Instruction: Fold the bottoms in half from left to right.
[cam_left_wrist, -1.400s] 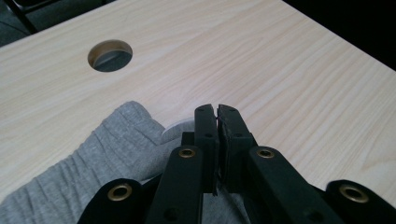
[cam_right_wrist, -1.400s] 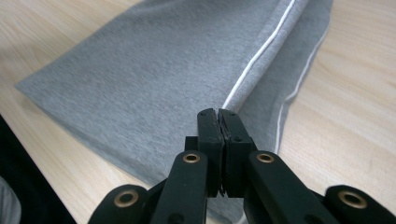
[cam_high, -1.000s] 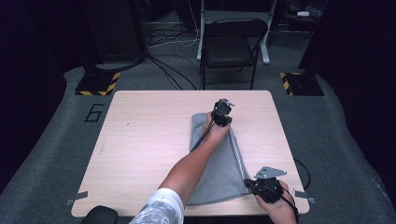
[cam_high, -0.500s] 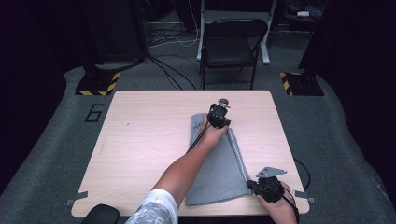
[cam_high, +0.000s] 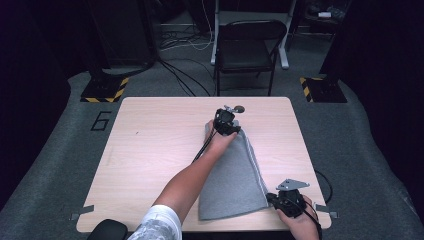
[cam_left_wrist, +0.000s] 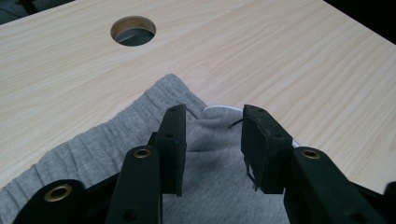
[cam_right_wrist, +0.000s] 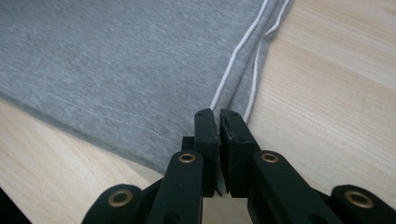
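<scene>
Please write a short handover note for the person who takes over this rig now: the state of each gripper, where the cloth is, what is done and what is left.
Left gripper: open over the ribbed far end of the folded grey knit garment; its jaws have just been opening and no longer press the fabric.
Right gripper: shut on the garment's near corner, beside the white piping.
Garment: flat on the light wooden table, right of centre.
Done: far end laid down and released.
Left, probably: release the near corner, then the next fold.

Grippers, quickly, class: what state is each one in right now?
Left gripper: open, jaws just opened above the grey garment's waistband, gripping nothing.
Right gripper: shut on the grey garment's near hem corner.
</scene>
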